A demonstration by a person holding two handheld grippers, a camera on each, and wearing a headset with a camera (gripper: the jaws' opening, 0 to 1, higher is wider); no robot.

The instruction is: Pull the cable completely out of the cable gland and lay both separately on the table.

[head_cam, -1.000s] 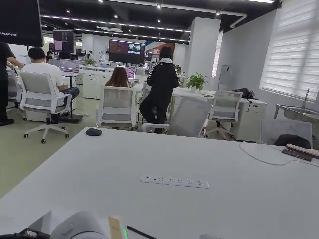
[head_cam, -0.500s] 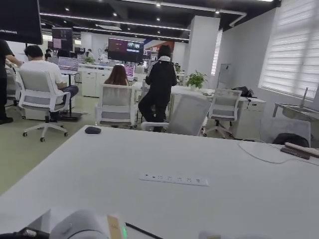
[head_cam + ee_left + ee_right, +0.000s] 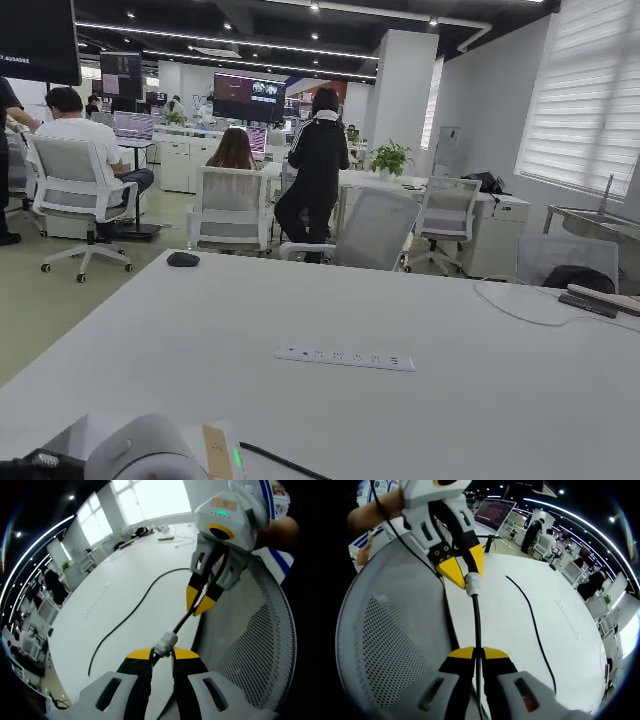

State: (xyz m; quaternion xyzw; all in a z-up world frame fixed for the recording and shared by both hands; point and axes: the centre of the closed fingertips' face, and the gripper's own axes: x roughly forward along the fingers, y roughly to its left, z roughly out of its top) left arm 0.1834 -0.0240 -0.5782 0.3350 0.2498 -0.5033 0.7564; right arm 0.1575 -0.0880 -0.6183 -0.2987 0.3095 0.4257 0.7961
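Observation:
In the left gripper view my left gripper (image 3: 162, 654) is shut on the white cable gland (image 3: 164, 642). The black cable (image 3: 131, 611) leaves the gland and passes between the yellow tips of my right gripper (image 3: 198, 599), then trails over the white table (image 3: 100, 605). In the right gripper view my right gripper (image 3: 479, 653) is shut on the cable (image 3: 476, 622), a short way from the gland (image 3: 472, 585) held by my left gripper (image 3: 465, 572). Both are held in the air above a chair and the table's edge. A gripper's grey housing (image 3: 150, 455) shows low in the head view.
A white mesh chair back (image 3: 250, 630) (image 3: 385, 630) lies right under the grippers. On the table (image 3: 330, 310) are a flush power strip (image 3: 345, 357), a dark mouse (image 3: 183, 259) and a white cord with a flat device (image 3: 590, 298) at the far right. Chairs and people stand beyond.
The head view has drifted slightly; nothing on the table has moved.

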